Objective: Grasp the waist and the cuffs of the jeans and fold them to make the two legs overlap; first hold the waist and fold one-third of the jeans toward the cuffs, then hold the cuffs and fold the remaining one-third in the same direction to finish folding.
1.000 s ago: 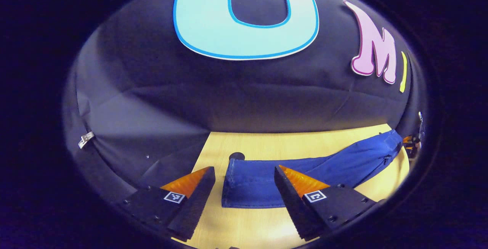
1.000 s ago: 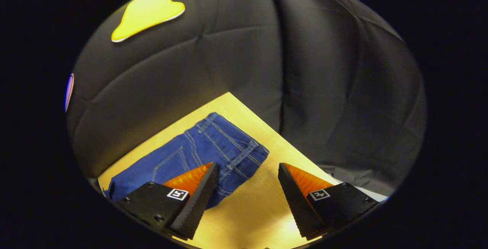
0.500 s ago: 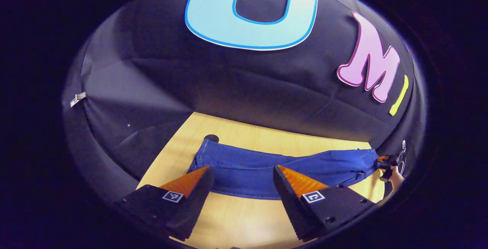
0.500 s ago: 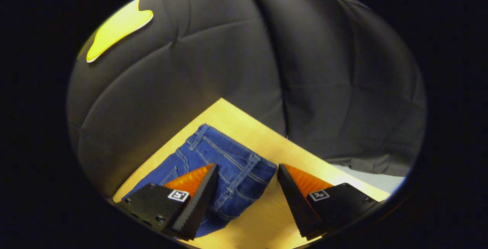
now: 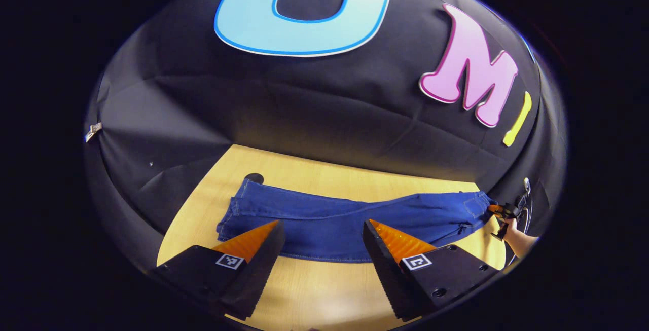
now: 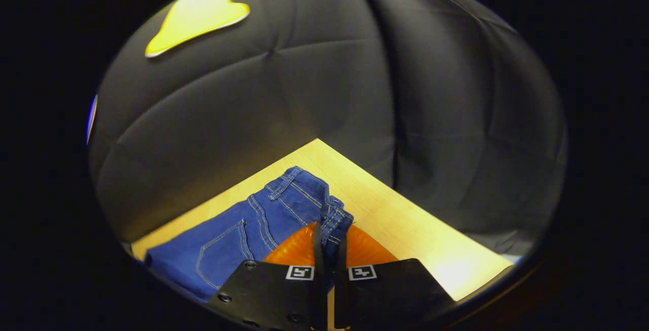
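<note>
Now gripping ends for the leg-over-leg fold.
Right gripper (image 6: 328,250) jaws pinching waist of blue denim jeans (image 5: 345,217) stretched along pale wooden tabletop (image 5: 314,290) far edge; left gripper (image 5: 322,250) jaws spread, needing to close on cuffs.

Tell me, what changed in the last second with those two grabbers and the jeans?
The right gripper closed: its fingers, spread wide a second ago, now pinch the waist of the jeans. The left gripper stayed open, hovering above the cuff end, its view pulling back slightly. The jeans still lie stretched along the wooden table.
</note>
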